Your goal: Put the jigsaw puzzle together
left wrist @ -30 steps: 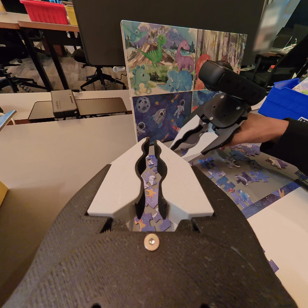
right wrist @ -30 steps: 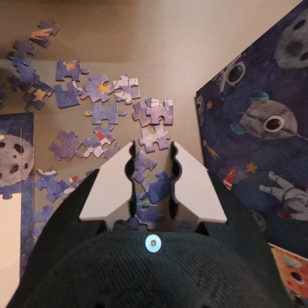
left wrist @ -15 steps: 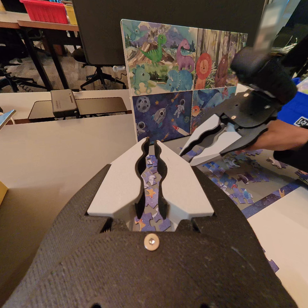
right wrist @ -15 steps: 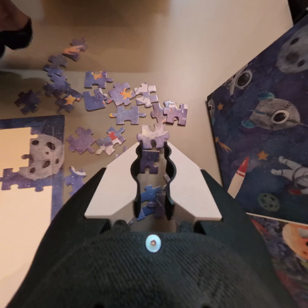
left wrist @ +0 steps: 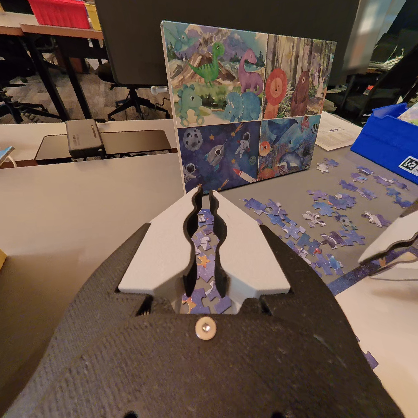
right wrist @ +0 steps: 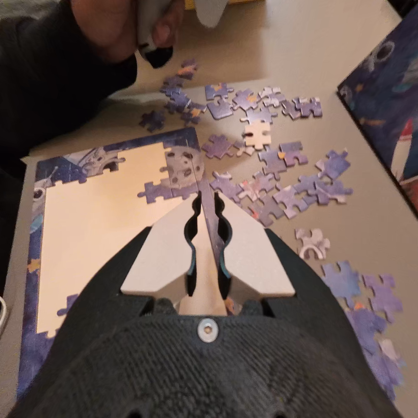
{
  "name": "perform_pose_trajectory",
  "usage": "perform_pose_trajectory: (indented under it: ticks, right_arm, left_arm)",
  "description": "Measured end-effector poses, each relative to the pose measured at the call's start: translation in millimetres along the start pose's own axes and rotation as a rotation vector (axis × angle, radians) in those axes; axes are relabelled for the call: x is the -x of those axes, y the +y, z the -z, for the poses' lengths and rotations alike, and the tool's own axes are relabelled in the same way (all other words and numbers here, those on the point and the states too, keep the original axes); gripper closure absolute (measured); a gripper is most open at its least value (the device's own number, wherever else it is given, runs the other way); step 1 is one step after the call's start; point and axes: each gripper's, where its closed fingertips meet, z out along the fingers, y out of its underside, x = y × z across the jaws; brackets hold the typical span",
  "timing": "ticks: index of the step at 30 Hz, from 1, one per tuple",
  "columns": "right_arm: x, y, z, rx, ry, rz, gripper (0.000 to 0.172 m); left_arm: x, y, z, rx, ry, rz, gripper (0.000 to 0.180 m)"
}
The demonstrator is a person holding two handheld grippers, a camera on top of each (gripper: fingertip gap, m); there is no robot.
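Jaws, left wrist view: left gripper (left wrist: 204, 192) narrowed to a slit with nothing between, above loose puzzle pieces (left wrist: 291, 226).
Surface, room: grey counter (left wrist: 90, 203); picture box (left wrist: 246, 101) upright; office chair (left wrist: 135, 97) behind.
Labels: blue bin (left wrist: 384, 140) bears a square code sticker.
Jaws, right wrist view: right gripper (right wrist: 207, 194) narrow; purple strip in the gap, held or not cannot tell.
Only here: part-built puzzle frame (right wrist: 101, 203) below.

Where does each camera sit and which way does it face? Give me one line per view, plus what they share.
Left wrist view: on the left tongs, low over the table, facing the upright picture box; own tongs in front, right tongs at the right edge.
Right wrist view: on the right tongs, looking steeply down at the partly built puzzle; a hand and dark sleeve top left.
Shared: the loose puzzle pieces and the box.
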Motion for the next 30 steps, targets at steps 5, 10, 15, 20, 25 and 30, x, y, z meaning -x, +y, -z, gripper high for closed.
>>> perform_pose_trajectory:
  ticks: [5,10,15,20,25,30]
  right_arm:
    - [-18.6,0.9,-8.2,0.018,0.029,-0.047,0.154]
    - [-28.0,-23.0,-52.4,0.054,0.029,0.044,0.14]
    - [-50.3,-30.0,-91.3,0.184,0.069,0.107,0.127]
    - [-58.3,-28.1,-102.3,0.219,0.018,0.054,0.122]
    - [-54.8,-26.9,-101.3,0.215,-0.035,0.035,0.143]
    - [-55.3,-26.6,-99.5,0.202,-0.034,0.033,0.15]
  left_arm:
    - [0.4,2.3,-1.3,0.008,-0.005,-0.003,0.176]
    - [2.0,2.7,-1.1,0.01,-0.007,0.0,0.176]
    - [-0.8,1.2,-0.5,0.008,0.005,-0.004,0.176]
    - [-3.5,-3.0,1.8,-0.005,0.026,0.012,0.175]
    - [-5.7,-4.3,2.2,-0.009,0.037,0.016,0.175]
    - [-4.2,-2.1,1.2,-0.003,0.032,0.019,0.175]
